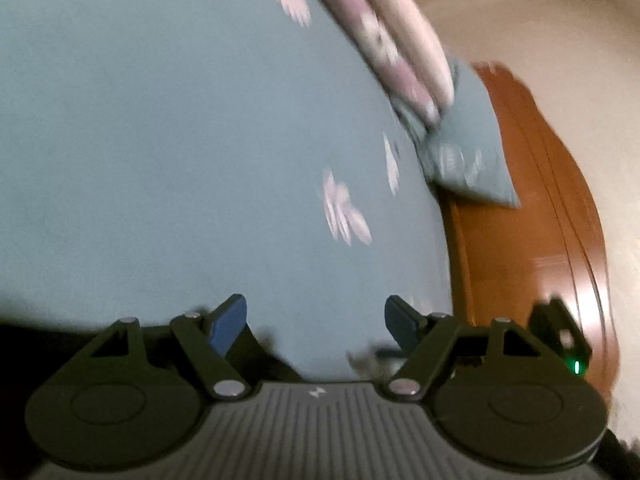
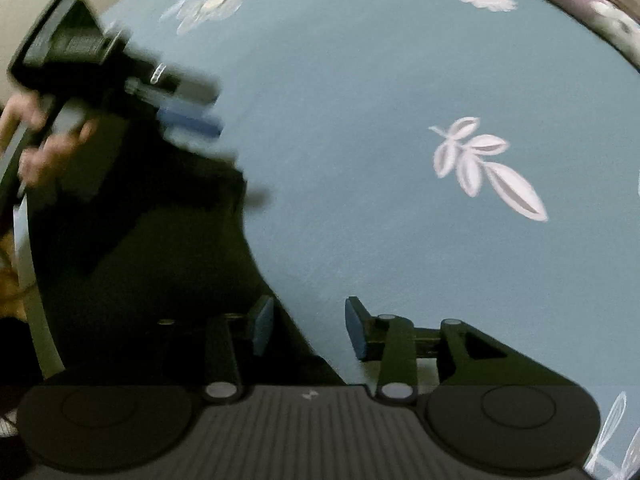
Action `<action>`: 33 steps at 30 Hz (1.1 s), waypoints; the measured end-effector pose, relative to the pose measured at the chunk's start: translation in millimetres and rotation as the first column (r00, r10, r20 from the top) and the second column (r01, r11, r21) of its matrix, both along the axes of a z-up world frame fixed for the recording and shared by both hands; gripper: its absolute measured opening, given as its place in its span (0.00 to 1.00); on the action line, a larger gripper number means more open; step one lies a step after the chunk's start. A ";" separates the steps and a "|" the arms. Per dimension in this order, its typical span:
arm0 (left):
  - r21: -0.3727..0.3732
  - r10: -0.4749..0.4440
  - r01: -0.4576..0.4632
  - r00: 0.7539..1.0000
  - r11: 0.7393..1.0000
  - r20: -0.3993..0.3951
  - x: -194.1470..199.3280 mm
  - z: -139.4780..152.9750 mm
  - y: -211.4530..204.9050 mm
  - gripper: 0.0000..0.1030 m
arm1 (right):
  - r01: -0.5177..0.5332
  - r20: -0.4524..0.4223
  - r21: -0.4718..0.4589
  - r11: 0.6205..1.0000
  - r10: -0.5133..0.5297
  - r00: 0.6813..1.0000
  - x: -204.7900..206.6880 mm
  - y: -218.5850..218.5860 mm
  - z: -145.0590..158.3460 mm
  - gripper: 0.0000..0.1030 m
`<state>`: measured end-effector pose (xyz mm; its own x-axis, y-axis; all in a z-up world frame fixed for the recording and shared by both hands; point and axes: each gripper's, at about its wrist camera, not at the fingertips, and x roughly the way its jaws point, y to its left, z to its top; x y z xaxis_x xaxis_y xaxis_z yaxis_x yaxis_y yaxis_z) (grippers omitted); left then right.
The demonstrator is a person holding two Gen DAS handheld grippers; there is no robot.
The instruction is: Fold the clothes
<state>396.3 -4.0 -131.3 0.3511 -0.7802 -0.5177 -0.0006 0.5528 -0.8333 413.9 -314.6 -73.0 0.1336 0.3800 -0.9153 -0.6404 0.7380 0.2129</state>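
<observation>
The right gripper (image 2: 310,330) points steeply down at the bed, its jaws partly apart with nothing pinched between the pads. The edge of the dark garment (image 2: 152,264) runs directly under this gap: the left pad sits over dark cloth, the right pad over the bare blue bedsheet (image 2: 360,100). In the right wrist view the garment spreads from the jaws leftward and away. Its outline is hard to read against the dim light, so the type of clothing cannot be told.

The left gripper (image 1: 316,326) has its jaws wide and empty. Between them only bedsheet shows, with a strip of dark cloth close below and left of the left pad. Seen from the right wrist, the left gripper (image 2: 188,114) hangs above the far part of the garment, carried by a hand (image 2: 44,136).

Judged step: taking hold of two edge points before a fold.

- Lower each set of jaws until one pad slides under the cloth edge, then close on the garment only.
- Keep the bedsheet out of the pinch; it lies flush under the edge and could be caught with it.
- Set both grips on the same edge, well apart, so the fold lifts evenly.

Beyond the jaws lie a pillow (image 1: 472,160), a folded pink quilt (image 1: 384,28) and the wooden bed frame (image 1: 540,216).
</observation>
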 end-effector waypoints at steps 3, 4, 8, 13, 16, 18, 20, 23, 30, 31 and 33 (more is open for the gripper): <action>0.032 -0.064 0.065 0.997 0.997 -0.038 -1.7 -17.2 -15.3 0.73 | 0.053 0.003 0.001 0.999 -0.053 0.999 -6.0 -6.6 0.7 0.44; 0.051 -0.075 0.077 0.996 0.996 -0.046 -1.0 -23.1 -20.7 0.73 | 0.066 0.004 -0.004 0.998 -0.066 0.998 -8.5 -8.9 0.2 0.44; 0.030 0.031 -0.031 0.999 0.999 -0.007 8.6 -17.8 -12.4 0.72 | 0.129 -0.003 -0.007 0.992 -0.129 0.992 -18.5 -23.4 0.8 0.44; 0.027 0.008 -0.009 0.998 1.000 0.056 9.5 15.6 -14.9 0.73 | 0.268 -0.009 -0.017 0.963 -0.268 0.963 -38.8 -62.9 6.9 0.48; 0.056 -0.109 0.106 0.992 0.993 0.063 -7.7 28.1 -25.1 0.73 | 0.379 -0.009 -0.007 0.925 -0.380 0.925 -47.9 -87.4 9.0 0.48; 0.062 -0.203 0.199 0.977 0.978 0.065 -16.6 31.7 -40.0 0.73 | 0.454 -0.011 0.037 0.890 -0.454 0.891 -59.6 -100.9 15.1 0.48; 0.082 -0.289 0.283 0.955 0.956 0.072 -23.9 31.6 -61.3 0.73 | 0.505 -0.013 0.104 0.857 -0.506 0.862 -67.9 -108.7 19.6 0.48; 0.129 -0.332 0.323 0.942 0.937 0.054 -31.2 19.5 -85.9 0.73 | 0.525 -0.055 0.182 0.832 -0.524 0.850 -73.6 -108.8 11.9 0.48; 0.171 -0.301 0.298 0.954 0.939 -0.011 -35.9 -0.7 -84.5 0.74 | 0.647 -0.086 0.206 0.734 -0.645 0.759 -71.2 -136.6 -35.0 0.22; 0.188 -0.308 0.304 0.951 0.934 -0.007 -35.6 1.4 -86.3 0.73 | 0.657 -0.081 0.211 0.724 -0.657 0.750 -73.7 -136.1 -29.4 0.23; 0.198 -0.317 0.314 0.948 0.929 -0.017 -32.5 5.2 -93.3 0.73 | 0.664 -0.049 0.215 0.716 -0.672 0.739 -81.5 -131.5 -14.6 0.35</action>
<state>363.8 -97.3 -126.1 0.1123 -0.7361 -0.6675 0.2122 0.6740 -0.7076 332.4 -446.0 -87.6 0.4516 0.3574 -0.8175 -0.0066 0.9176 0.3975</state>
